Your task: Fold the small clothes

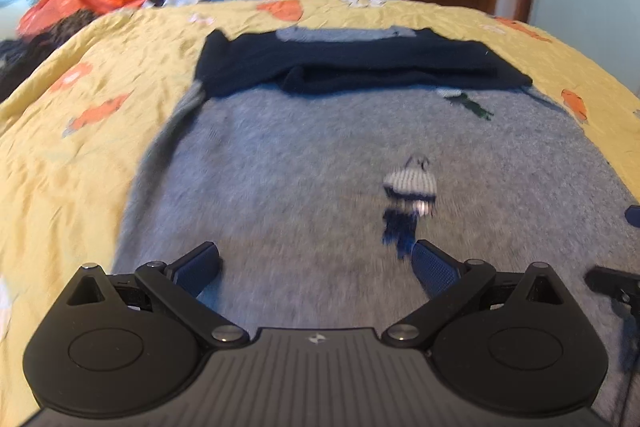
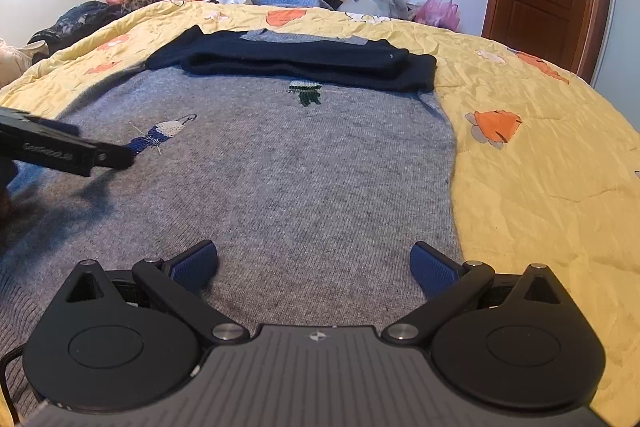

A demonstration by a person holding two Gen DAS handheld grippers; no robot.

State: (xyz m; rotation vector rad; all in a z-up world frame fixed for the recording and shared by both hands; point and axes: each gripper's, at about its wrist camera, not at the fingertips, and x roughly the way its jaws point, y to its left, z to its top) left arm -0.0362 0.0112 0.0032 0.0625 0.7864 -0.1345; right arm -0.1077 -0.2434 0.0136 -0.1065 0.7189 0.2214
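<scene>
The left gripper [image 1: 316, 267] hangs low over a grey sweater [image 1: 280, 179] spread flat on the yellow quilt [image 1: 72, 155], its blue-padded fingers [image 1: 200, 267] wide apart with nothing between them. Dark navy sleeves [image 1: 352, 67] lie folded across the sweater's far end. A small knitted figure [image 1: 410, 183] (blurred) sits just ahead of the right-hand finger.

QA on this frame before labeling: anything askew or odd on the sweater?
Nothing damaged. The grey sweater lies flat on the yellow quilt, navy sleeves folded across its far end. Both hand-held grippers, left and right, hover open above it. The left view is motion-blurred.
</scene>
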